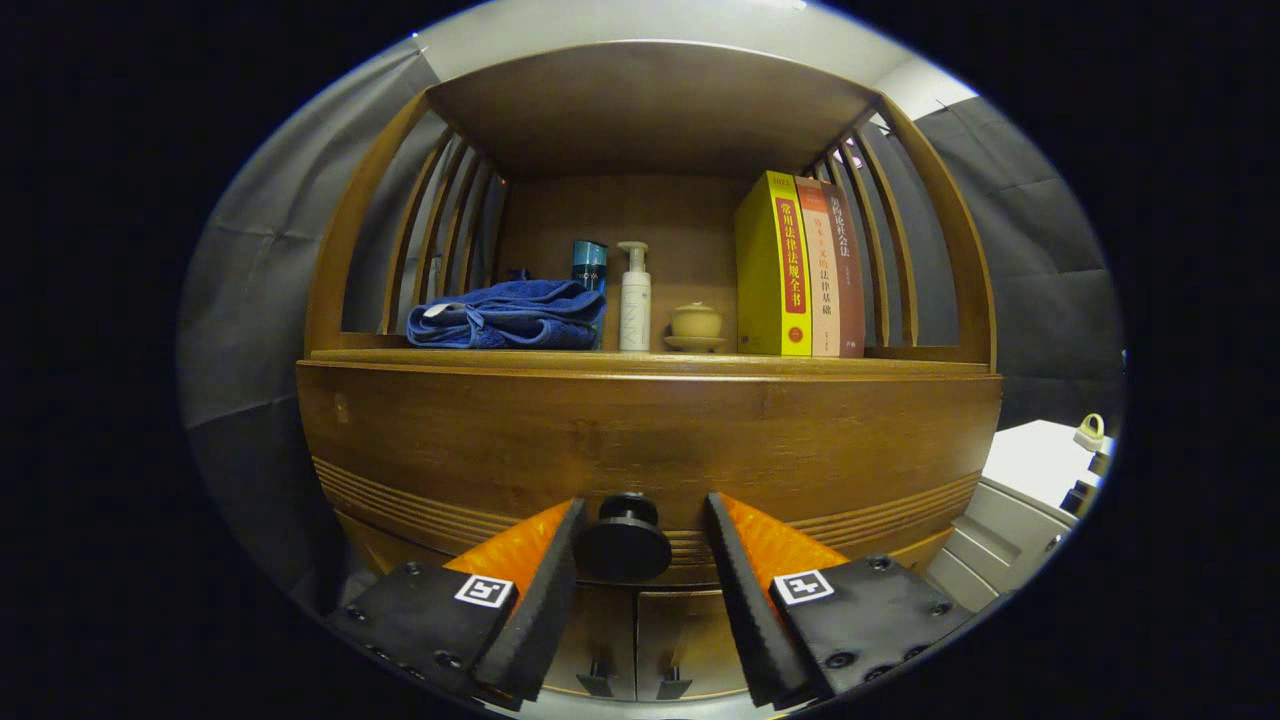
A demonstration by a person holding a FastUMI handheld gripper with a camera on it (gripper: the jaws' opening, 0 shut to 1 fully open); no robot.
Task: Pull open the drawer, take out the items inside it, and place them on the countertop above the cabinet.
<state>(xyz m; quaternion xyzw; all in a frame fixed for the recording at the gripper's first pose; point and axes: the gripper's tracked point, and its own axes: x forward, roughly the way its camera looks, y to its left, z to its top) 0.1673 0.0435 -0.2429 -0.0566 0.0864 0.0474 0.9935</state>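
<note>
1. Gripper view shows us the hand-held gripper [640, 520] with its fingers spread apart, one on each side of the round black drawer knob [626, 540], neither finger clearly touching it.
2. We see the knob on the closed brown wooden drawer front [560, 440] of the cabinet.
3. On the wooden surface [650, 358] above, we find a folded blue towel [505, 315], a white pump bottle [634, 297], a small tan lidded pot [696, 325] and three upright books [800, 265].
</note>
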